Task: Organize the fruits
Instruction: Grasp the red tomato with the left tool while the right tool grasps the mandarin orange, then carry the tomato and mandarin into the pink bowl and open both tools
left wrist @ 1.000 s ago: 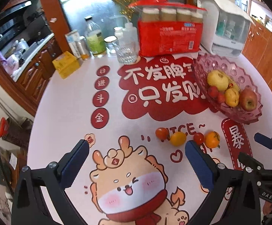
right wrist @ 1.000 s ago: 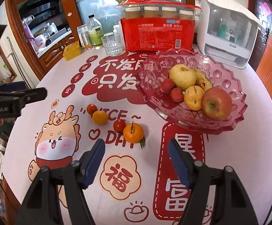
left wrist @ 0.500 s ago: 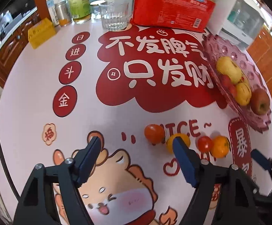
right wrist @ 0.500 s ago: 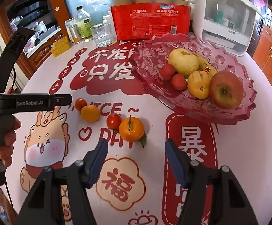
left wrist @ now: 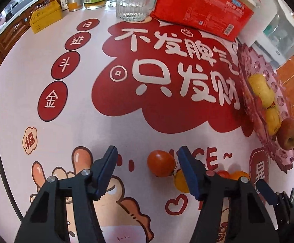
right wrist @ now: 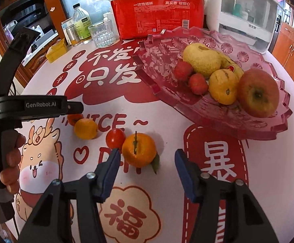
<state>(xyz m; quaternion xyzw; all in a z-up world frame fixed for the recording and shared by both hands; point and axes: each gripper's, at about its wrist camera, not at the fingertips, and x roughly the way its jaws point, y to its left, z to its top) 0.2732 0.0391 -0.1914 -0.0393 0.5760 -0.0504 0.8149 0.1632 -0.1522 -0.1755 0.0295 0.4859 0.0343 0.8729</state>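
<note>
Four small fruits lie in a loose row on the round table [right wrist: 288, 182], in front of the pink glass bowl [right wrist: 268, 133], with bare cloth on the near side of them. From the left: a red tomato [left wrist: 161, 163], a yellow fruit [right wrist: 85, 128] touching it, a smaller tomato [right wrist: 115, 138], and a tangerine [right wrist: 139, 149] with a stem and a leaf, which touches the smaller tomato.

The left gripper [left wrist: 147, 170] points steeply down at the row's left end; its jaws have just been closing and stand apart, the red tomato between the tips with neither pad pressing on it. Its right finger [left wrist: 189, 174] covers part of the yellow fruit. The right gripper [right wrist: 147, 172] hangs over the tangerine, jaws likewise just closing and apart; the tangerine sits just past the tips, nearer the left pad, unheld. A hand [right wrist: 11, 158] grips the left tool's handle at that view's left edge.

The bowl's rim overhangs the cloth right of the row, near the tangerine. Behind stand a red pack [right wrist: 157, 14], a tumbler [right wrist: 102, 33], a bottle [right wrist: 82, 26], a yellow box [left wrist: 45, 16] and a white appliance [right wrist: 244, 14], all well away from the fruits. The tablecloth bears red and white characters and a cartoon animal. Wooden cabinets ring the room. In the bowl lie an apple [right wrist: 258, 93], yellow pears and two small red fruits.
</note>
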